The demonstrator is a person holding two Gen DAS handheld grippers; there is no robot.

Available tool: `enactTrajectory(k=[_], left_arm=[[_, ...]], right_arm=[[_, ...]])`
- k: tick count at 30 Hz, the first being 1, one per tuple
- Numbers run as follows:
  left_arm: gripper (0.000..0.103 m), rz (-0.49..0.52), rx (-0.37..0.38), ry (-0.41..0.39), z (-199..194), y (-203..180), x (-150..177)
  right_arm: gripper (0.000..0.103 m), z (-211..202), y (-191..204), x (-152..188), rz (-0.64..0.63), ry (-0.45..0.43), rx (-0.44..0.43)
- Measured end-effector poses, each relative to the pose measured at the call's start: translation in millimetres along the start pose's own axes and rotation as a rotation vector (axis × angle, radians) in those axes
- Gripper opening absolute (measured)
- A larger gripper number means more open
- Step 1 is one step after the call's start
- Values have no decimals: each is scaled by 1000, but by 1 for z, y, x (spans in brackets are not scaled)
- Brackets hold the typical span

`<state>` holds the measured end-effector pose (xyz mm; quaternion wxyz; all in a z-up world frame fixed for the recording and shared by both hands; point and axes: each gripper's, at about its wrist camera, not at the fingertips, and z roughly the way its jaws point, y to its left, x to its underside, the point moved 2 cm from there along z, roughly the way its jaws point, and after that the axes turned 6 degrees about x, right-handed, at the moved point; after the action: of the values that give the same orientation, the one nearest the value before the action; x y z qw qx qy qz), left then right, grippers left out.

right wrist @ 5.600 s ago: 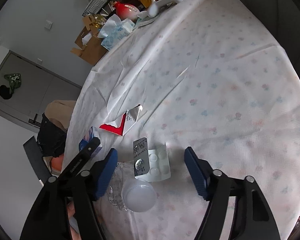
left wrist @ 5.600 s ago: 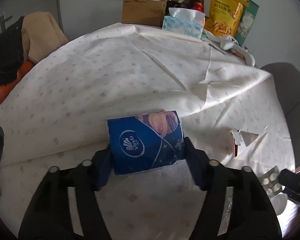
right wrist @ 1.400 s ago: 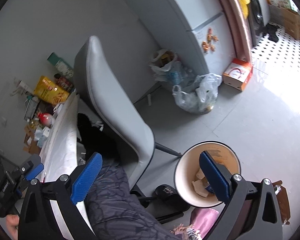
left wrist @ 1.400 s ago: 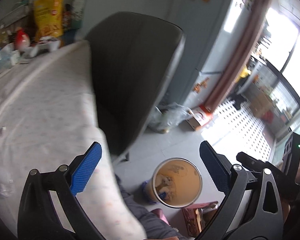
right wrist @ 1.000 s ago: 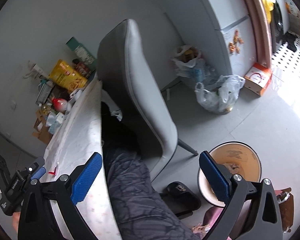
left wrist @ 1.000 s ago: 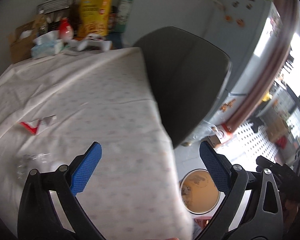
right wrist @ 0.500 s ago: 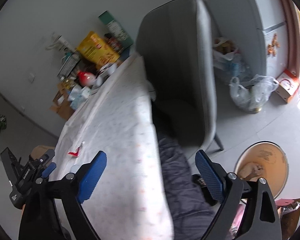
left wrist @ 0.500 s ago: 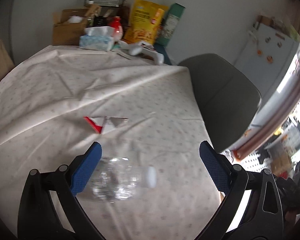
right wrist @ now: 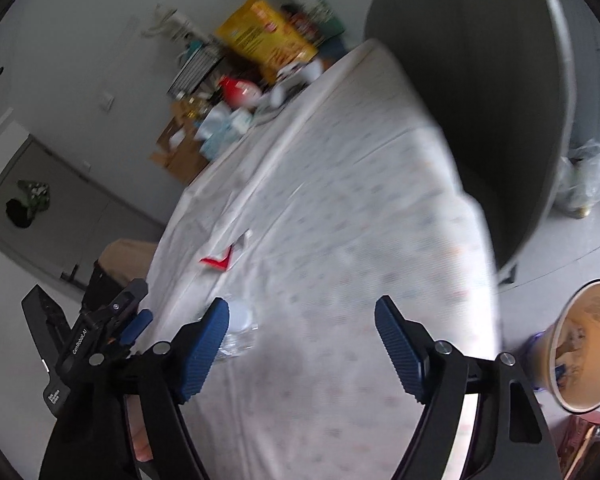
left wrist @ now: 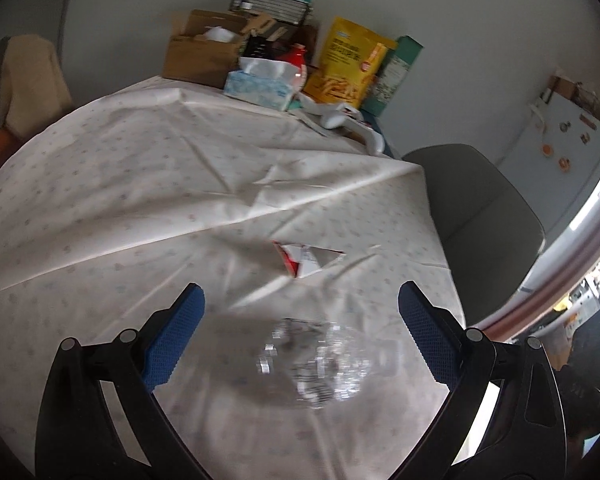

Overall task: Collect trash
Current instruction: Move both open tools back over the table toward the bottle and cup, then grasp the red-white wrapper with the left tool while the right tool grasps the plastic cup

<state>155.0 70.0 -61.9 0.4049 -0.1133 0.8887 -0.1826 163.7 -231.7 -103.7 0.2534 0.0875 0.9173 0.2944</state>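
Left tongs: my left gripper point(left wrist: 300, 332) hangs over the near part of the table, jaws spread wide, nothing pinched between the blue pads point(left wrist: 176, 334).
Bottle: a crushed clear plastic bottle point(left wrist: 320, 364) lies on its side on the tablecloth point(left wrist: 140, 184), in the gap between my left jaws — neither pad touches it. It is blurred; its pale cap end points toward my right.
Wrapper: a torn red-and-white wrapper point(left wrist: 306, 258) lies flat on the cloth just beyond the bottle, apart from it.
Right tongs: my right gripper point(right wrist: 302, 344) is over the table's right edge; its jaws have just been closing in somewhat but stand apart with nothing between them — only cloth below.
Bottle from the right: the cap end point(right wrist: 242, 320) peeks out just behind my right gripper's left pad; my left gripper point(right wrist: 112, 328) shows beyond it.
Bin: a round tan bin point(right wrist: 584, 344) stands on the floor to the right of the table, with scraps inside.
Far end of table: a cardboard box point(left wrist: 202, 54), a tissue box point(left wrist: 260, 88) and a yellow snack bag point(left wrist: 350, 64) crowd against the wall.
Chair: a grey chair point(left wrist: 476, 216) stands at the table's right side.
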Motion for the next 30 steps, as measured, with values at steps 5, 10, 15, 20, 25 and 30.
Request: enactTrajectory(k=[5, 10, 15, 20, 25, 30], left_arm=[[97, -33, -22, -3, -3, 23, 0], [97, -64, -27, -4, -3, 40, -1], [97, -75, -24, 6, 1, 48, 1], [96, -87, -14, 13, 9, 50, 0], [87, -78, -12, 30, 24, 43, -5], [75, -78, 0, 51, 44, 30, -13]], right_arm=[[62, 35, 29, 5, -19, 76, -47], [59, 61, 50, 8, -32, 126, -75], [59, 76, 56, 8, -24, 151, -80], [32, 96, 61, 7, -9, 200, -114], [32, 87, 56, 0, 9, 148, -140], [32, 68, 39, -9, 38, 93, -126]])
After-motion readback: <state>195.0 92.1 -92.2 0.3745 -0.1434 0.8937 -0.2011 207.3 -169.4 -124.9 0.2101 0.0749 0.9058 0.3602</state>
